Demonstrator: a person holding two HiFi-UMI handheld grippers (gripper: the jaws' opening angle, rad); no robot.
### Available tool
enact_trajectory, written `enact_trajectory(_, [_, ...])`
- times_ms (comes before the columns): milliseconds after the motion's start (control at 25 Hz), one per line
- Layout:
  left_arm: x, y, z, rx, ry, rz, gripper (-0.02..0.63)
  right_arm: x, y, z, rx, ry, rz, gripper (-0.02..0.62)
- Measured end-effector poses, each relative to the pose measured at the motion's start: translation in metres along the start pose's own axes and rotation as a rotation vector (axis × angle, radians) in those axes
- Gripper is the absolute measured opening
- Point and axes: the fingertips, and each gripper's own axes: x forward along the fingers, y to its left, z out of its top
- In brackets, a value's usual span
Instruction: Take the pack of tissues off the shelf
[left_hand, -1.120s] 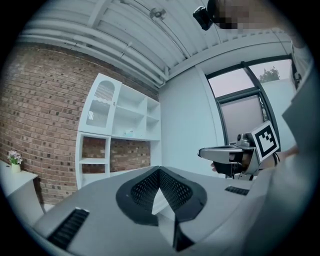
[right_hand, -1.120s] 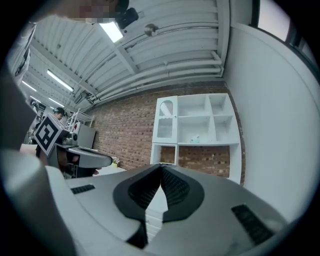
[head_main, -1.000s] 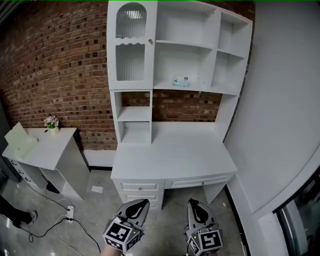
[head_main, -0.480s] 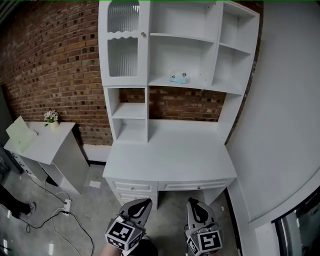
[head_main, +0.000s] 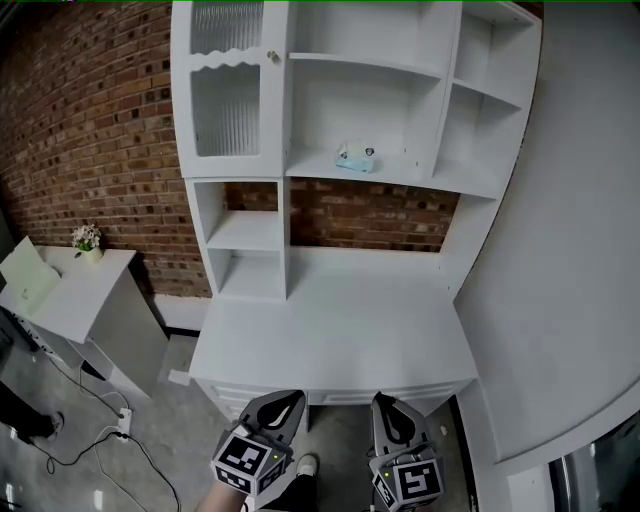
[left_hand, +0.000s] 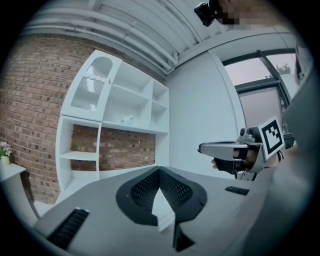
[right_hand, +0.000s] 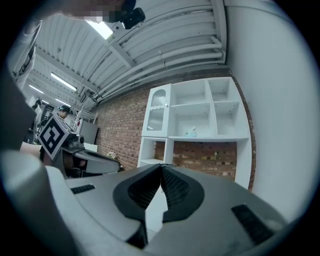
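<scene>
Barely begun: the pack sits untouched on its shelf
Up on the middle shelf (head_main: 420, 172) of the white unit lies the pack of tissues (head_main: 355, 157), above the desk (head_main: 330, 330) and well apart from both tools. The left gripper (head_main: 283, 404) and right gripper (head_main: 386, 406) hover side by side at the desk's near edge, each with its jaws pressed together on nothing. By my reckoning everything is left: reach up over the desk, part the jaws, close on the pack, draw it off
</scene>
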Motion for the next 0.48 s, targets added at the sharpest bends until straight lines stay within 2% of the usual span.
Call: enact_trajectory(480, [0.135, 0.113, 0.04, 0.029, -0.028, -0.015, 0.012, 0.164, -0.076, 0.012, -0.006, -0.016, -0.02, 0.006])
